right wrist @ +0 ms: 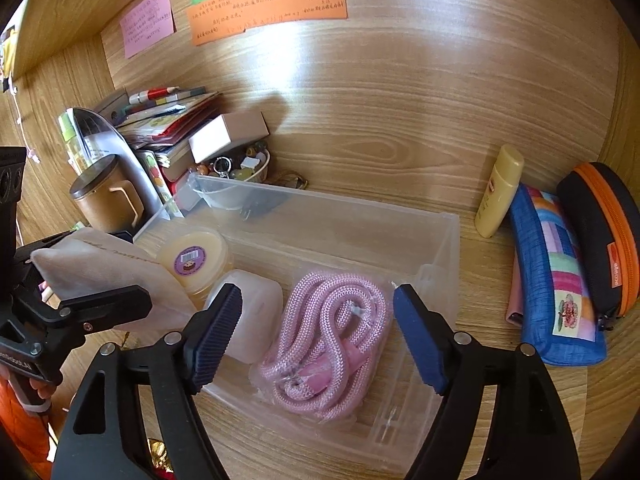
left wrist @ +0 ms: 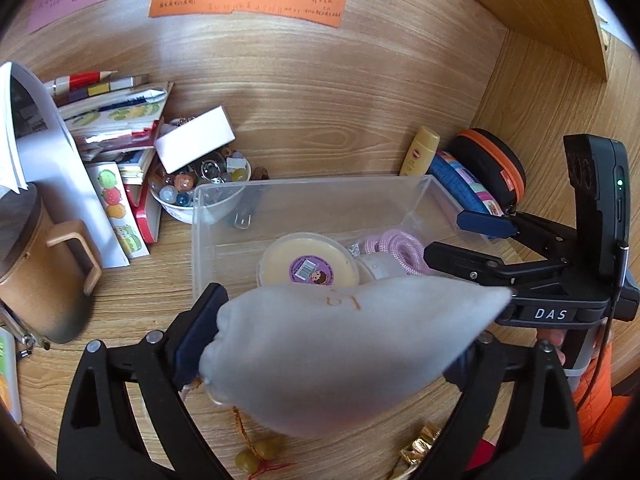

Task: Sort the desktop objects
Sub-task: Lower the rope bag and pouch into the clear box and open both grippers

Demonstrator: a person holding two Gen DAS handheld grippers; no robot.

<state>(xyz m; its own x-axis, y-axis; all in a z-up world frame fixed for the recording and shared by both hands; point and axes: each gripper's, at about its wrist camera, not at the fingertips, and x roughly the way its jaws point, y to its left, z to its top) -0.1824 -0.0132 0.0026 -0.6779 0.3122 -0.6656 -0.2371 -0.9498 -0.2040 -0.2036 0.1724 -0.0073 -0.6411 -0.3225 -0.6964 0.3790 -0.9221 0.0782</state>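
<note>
My left gripper (left wrist: 332, 344) is shut on a grey cloth pouch (left wrist: 344, 356) and holds it just in front of the near edge of a clear plastic bin (left wrist: 224, 196). The pouch also shows in the right wrist view (right wrist: 100, 264), at the bin's left side. In the bin lie a round yellow tub (right wrist: 196, 258), a white case (right wrist: 256, 312) and a bagged pink rope (right wrist: 324, 340). My right gripper (right wrist: 318, 336) is open and empty, hovering over the rope. It also shows in the left wrist view (left wrist: 460, 236).
A brown mug (left wrist: 36, 276), a pile of books (left wrist: 108, 128), a white box (left wrist: 196, 140) and a bowl of beads (left wrist: 200, 188) stand left of the bin. A yellow bottle (right wrist: 498, 192), a blue patchwork pouch (right wrist: 556, 280) and a black-orange case (right wrist: 604, 232) lie to its right.
</note>
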